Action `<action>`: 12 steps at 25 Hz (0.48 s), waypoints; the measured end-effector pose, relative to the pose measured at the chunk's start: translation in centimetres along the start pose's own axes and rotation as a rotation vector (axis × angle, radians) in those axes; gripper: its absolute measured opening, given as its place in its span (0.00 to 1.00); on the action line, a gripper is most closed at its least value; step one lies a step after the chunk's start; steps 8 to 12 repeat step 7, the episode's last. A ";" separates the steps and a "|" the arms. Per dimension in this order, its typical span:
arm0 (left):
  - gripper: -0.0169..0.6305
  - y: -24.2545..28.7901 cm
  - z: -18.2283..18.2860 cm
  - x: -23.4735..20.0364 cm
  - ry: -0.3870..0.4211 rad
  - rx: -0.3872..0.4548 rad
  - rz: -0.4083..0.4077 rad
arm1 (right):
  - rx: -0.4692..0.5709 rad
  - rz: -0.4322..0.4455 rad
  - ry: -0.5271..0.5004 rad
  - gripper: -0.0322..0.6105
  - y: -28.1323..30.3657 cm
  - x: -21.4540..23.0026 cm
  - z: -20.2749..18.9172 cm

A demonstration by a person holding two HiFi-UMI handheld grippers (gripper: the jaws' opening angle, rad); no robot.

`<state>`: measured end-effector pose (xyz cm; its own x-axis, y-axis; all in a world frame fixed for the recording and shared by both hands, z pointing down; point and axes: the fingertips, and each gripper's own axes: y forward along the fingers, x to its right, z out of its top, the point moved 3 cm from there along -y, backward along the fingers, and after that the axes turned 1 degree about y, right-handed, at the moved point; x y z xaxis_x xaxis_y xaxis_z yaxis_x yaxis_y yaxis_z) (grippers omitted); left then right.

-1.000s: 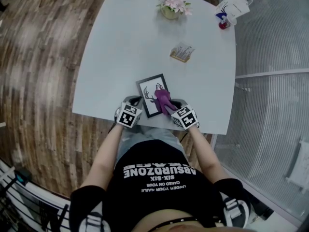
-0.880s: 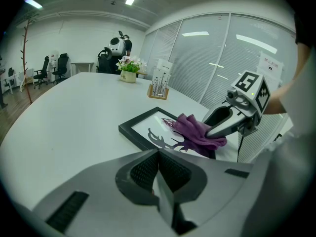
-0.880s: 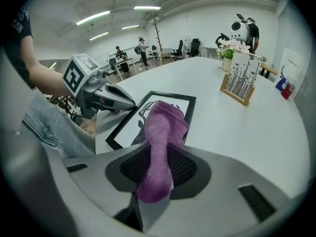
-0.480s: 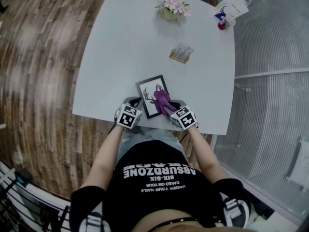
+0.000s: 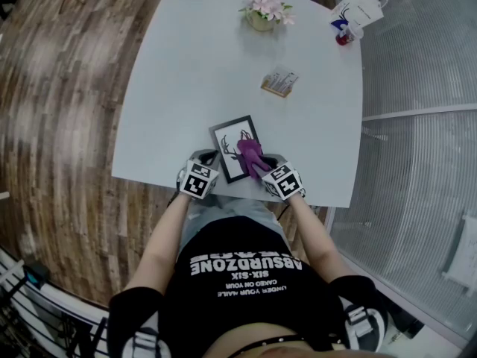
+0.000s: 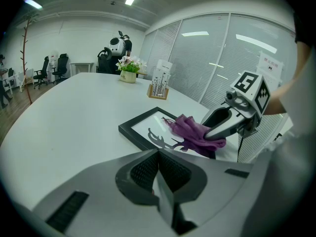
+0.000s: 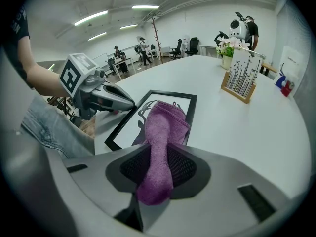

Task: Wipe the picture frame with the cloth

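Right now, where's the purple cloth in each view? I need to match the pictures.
Head view: purple cloth lower centre, on the right half of the picture frame.
Left gripper view: purple cloth right of centre, draped on the picture frame.
Right gripper view: purple cloth centre, pinched between the jaws, its end on the picture frame.
Shared landmark: the black picture frame.

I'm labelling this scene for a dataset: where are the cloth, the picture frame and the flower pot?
cloth (image 7: 165, 127), right gripper view, the folded part ahead of the jaws.
picture frame (image 5: 231, 122), head view, its far black border.
flower pot (image 5: 261, 21), head view, the pot's side under the flowers.
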<state>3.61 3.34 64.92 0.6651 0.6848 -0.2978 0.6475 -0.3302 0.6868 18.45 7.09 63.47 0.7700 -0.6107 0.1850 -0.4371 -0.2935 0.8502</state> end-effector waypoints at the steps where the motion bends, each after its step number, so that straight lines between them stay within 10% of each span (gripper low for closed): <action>1: 0.05 0.0 0.0 0.0 0.000 0.000 0.000 | -0.002 0.000 0.000 0.23 0.0 0.0 0.0; 12: 0.05 0.0 -0.1 0.1 -0.001 0.000 0.000 | -0.001 0.000 -0.001 0.23 0.0 -0.1 -0.1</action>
